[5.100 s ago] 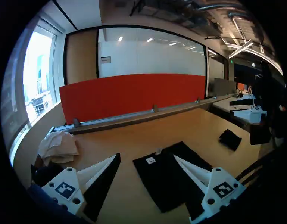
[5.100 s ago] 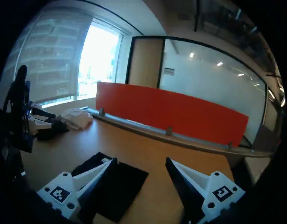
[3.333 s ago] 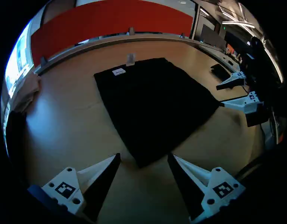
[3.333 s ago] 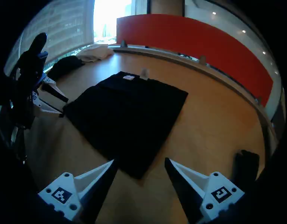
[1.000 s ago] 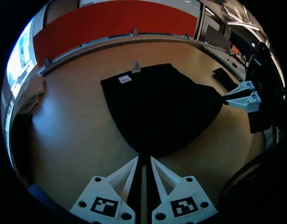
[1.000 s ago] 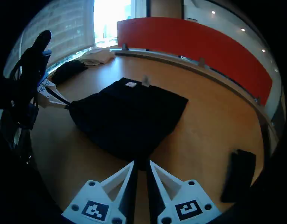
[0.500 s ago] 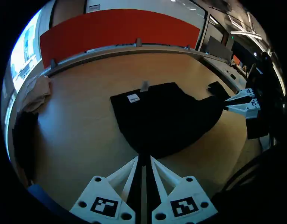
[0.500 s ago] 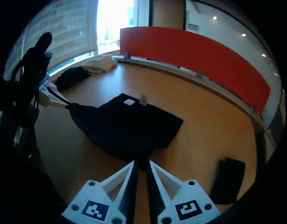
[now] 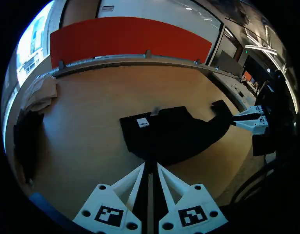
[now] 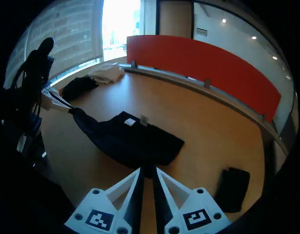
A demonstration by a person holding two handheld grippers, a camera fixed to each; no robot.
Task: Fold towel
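While both near corners hang clear of the table [image 9: 91, 117], you are in the first fold, by my judgement: the near edge is raised for carrying over to the far edge.

Left gripper [image 9: 151, 165]: fingers pinched together on one near corner of the black towel [image 9: 173, 134], with cloth running straight out from the tips.

Right gripper [image 10: 149, 169]: fingers likewise clenched on the other near corner. The left gripper view confirms this, with the cloth drawn to a peak at its tips.

The next move calls for you to take both corners forward together at matching height and lay them along the far edge. Check corner against corner before you let go (uneven travel would skew the fold).

Condition of the towel, left to right in the left gripper view:
- The far part lies flat on the wooden table, well out from either side.
- A small white label [image 9: 142, 122] faces up near the far left corner.
- The middle sags in a slack curve between the two grips, with soft creases.
- The right end rises to a narrow point.
- The fabric looks limp and thin, so expect it to drape rather than hold a line.
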